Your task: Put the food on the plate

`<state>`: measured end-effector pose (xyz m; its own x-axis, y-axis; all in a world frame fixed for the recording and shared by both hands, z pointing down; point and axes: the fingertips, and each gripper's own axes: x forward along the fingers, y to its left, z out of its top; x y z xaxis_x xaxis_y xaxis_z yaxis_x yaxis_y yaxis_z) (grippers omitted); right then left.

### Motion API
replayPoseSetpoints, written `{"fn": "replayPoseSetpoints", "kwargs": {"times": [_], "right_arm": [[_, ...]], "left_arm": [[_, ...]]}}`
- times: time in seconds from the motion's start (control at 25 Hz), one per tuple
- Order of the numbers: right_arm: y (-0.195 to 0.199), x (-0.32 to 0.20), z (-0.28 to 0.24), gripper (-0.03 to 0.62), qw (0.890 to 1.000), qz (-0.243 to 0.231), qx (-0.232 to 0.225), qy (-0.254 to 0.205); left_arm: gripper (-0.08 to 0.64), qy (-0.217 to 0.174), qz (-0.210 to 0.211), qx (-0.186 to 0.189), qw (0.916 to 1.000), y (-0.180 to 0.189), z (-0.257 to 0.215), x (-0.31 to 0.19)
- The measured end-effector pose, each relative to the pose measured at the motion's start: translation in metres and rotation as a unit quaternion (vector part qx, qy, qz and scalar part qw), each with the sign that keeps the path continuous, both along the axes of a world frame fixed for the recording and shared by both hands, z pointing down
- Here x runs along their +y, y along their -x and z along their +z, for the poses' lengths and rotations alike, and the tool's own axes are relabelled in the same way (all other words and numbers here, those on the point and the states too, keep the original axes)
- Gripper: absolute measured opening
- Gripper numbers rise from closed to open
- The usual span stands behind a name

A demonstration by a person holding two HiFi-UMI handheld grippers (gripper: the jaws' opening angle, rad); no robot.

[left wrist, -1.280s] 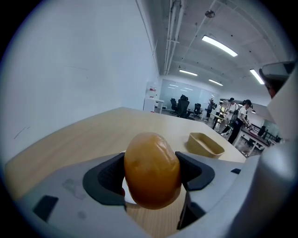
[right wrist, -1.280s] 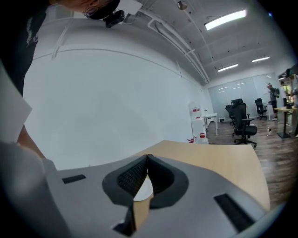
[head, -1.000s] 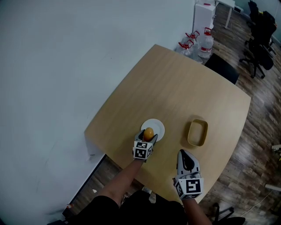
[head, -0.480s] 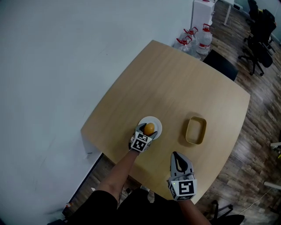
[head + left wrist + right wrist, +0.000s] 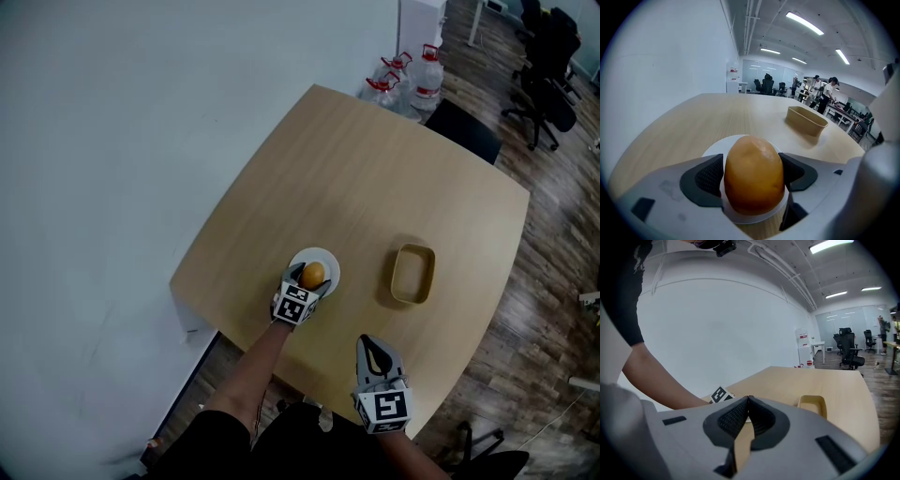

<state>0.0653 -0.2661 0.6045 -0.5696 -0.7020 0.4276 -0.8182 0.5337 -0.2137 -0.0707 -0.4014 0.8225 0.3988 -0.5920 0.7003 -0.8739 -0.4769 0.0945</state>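
An orange, egg-shaped piece of food rests on the small white plate near the table's front left edge. My left gripper straddles it, one pad on each side. Its jaws are opening, and a thin strip of plate shows between the left pad and the food. My right gripper hovers over the table's near edge, shut, with nothing in it.
A tan oblong container sits on the wooden table to the right of the plate. Water bottles and a black chair stand beyond the far edge. Office chairs are at the far right.
The food stays on the plate between the left jaws. The right gripper has drifted a little left and nearer to me in the head view.
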Motion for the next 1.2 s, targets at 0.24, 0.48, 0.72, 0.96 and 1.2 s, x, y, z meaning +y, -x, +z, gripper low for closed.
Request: {"fn": "replayPoseSetpoints", "kwargs": {"times": [0.24, 0.48, 0.72, 0.96, 1.2], "right_arm": [[-0.014, -0.015, -0.006, 0.06, 1.0, 0.012, -0.007, -0.007], [-0.002, -0.006, -0.006, 0.06, 1.0, -0.003, -0.005, -0.001], [-0.005, 0.001, -0.01, 0.06, 1.0, -0.004, -0.003, -0.012], [-0.01, 0.006, -0.014, 0.06, 1.0, 0.0, -0.007, -0.012], [-0.007, 0.017, -0.015, 0.06, 1.0, 0.002, 0.006, -0.017]], "left_arm": [[0.341, -0.009, 0.0, 0.005, 0.9999, -0.003, -0.009, -0.004], [0.341, -0.026, 0.021, -0.009, 0.9994, -0.006, -0.016, -0.001], [0.341, -0.034, 0.021, -0.011, 0.9992, -0.011, -0.024, 0.0], [0.341, -0.034, 0.014, 0.003, 0.9993, -0.009, -0.032, 0.005], [0.341, -0.034, 0.017, 0.01, 0.9992, -0.004, -0.036, 0.02]]}}
